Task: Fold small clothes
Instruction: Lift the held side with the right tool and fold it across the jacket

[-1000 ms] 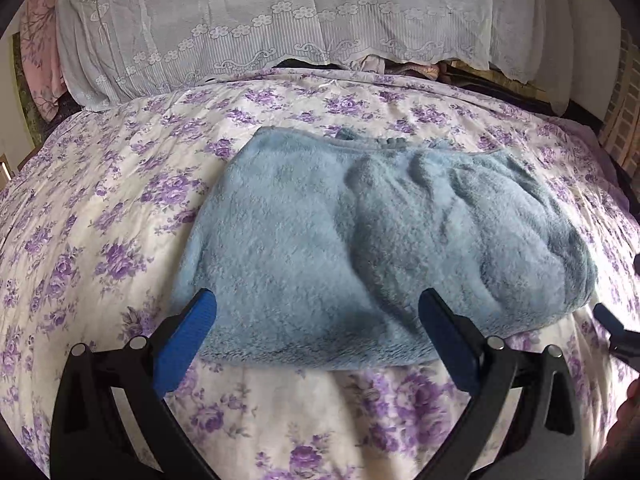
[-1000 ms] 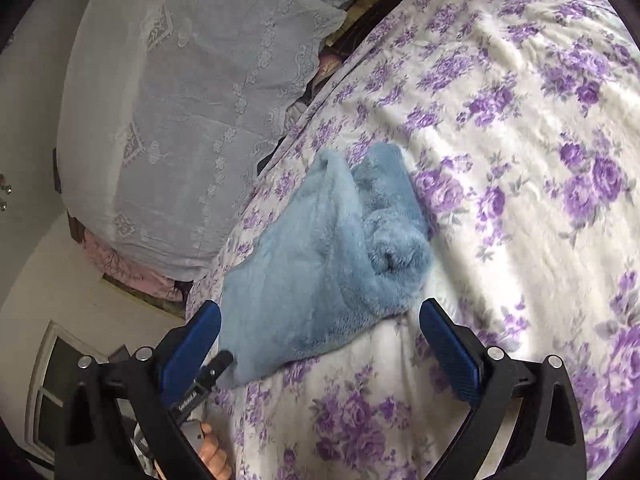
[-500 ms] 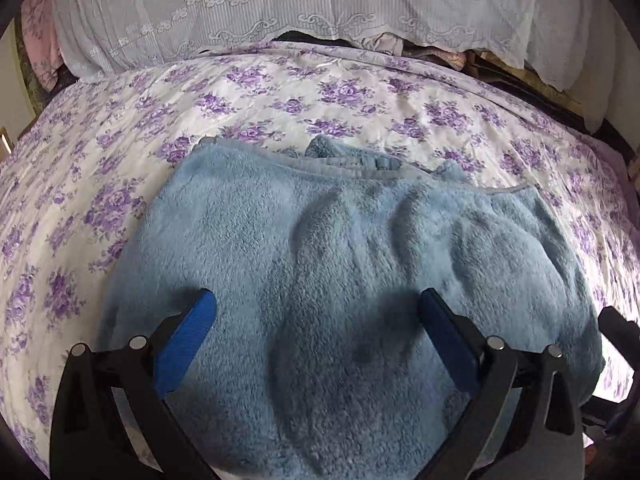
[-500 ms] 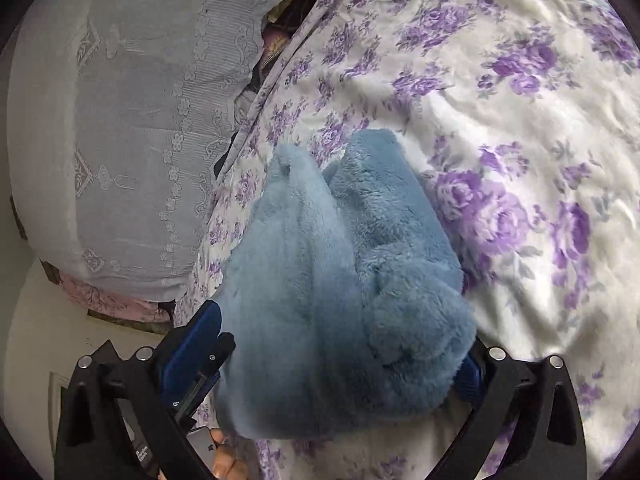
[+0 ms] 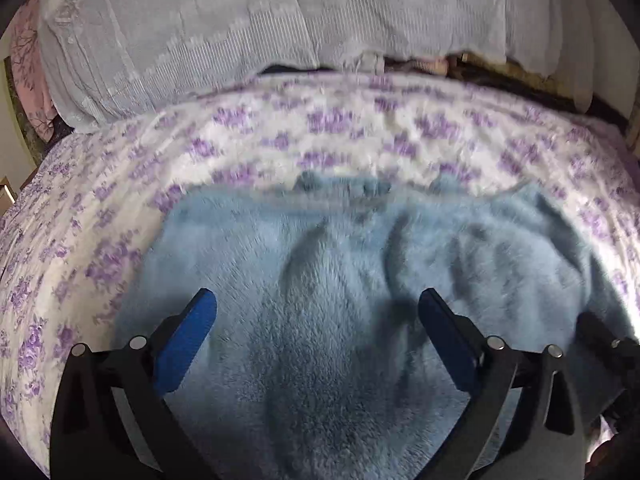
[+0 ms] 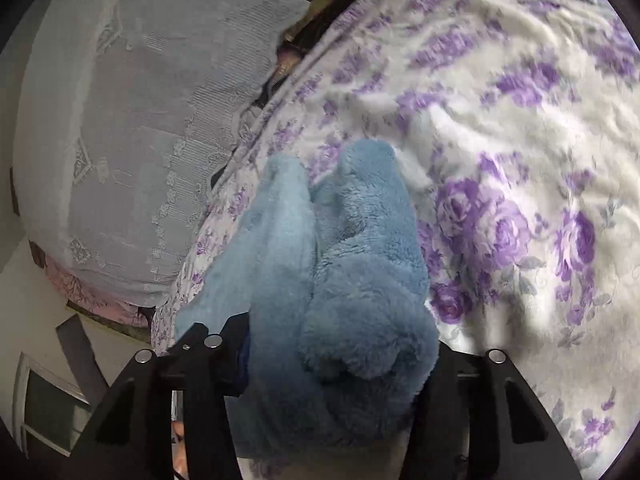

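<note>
Blue fleece garment (image 5: 360, 320) lies on the flowered bedspread (image 5: 100, 220), partly folded, bunched and thick at its right end. Lace-covered pillows (image 5: 240, 32) sit at 12 o'clock beyond it.

Right gripper (image 6: 332, 360): a second ago it hung spread over bare bedspread short of the cloth; now the jaws have just been closing, and the bulky right end of the garment (image 6: 340, 300) fills the space between them. Both pads are buried in the pile, so the contact itself is hidden, but the fleece bulges up and out from between the fingers, which reads as a pinch on the cloth.

Left gripper (image 5: 316, 340): spread wide, blue pads (image 5: 188, 336) hovering over the middle of the garment, nothing between them. A second ago it stood back at the near edge with bedspread showing below; the garment now runs under it to 6 o'clock. The right gripper's black frame shows at 4 o'clock in this view, at the cloth's right end.

Reading: the approach looks finished on the right side; one end is secured. The left has no hold yet. The next fold likely needs the left to take cloth or pin it down. Thick fleece may slip or spring open if gripped shallowly.
</note>
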Motion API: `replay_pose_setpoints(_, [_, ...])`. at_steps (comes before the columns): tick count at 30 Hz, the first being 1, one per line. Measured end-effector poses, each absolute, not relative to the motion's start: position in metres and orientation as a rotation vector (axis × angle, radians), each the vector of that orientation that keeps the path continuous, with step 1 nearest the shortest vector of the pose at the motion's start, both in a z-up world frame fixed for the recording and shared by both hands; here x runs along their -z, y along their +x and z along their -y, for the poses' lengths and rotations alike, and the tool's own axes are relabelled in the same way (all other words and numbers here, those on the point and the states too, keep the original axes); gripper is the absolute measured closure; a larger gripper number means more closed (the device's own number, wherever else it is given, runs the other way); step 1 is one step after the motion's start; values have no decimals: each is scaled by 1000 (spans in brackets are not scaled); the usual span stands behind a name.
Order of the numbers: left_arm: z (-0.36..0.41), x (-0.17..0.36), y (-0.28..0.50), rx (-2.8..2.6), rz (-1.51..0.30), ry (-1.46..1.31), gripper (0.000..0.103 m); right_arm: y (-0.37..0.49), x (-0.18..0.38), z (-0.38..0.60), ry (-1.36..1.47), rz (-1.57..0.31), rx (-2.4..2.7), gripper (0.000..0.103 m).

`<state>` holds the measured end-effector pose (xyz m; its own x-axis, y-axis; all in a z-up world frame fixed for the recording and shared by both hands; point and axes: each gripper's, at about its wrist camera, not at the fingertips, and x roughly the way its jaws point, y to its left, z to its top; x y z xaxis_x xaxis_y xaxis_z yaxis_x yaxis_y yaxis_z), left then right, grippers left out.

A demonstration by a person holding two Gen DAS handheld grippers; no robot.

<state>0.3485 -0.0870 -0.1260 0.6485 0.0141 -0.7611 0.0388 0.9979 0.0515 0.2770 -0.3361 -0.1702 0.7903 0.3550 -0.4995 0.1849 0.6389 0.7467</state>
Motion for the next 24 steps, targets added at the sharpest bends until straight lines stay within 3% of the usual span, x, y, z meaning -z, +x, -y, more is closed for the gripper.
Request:
replay_pose_setpoints(3, [87,132,344,25,-850,64,4,278,168,331,832,-667,-99,55])
replay_pose_setpoints(7, [78,123,327,81,-826,20,5,274,164,333,817,-621,-116,63])
replay_pose_setpoints(14, [62,133,320,112,-875,-20,4,274,160,330,772,-610,-111,64])
replay_pose_setpoints(24, [39,113,294,136,-796,-73,5,269,160,329,763,-597,-86,66])
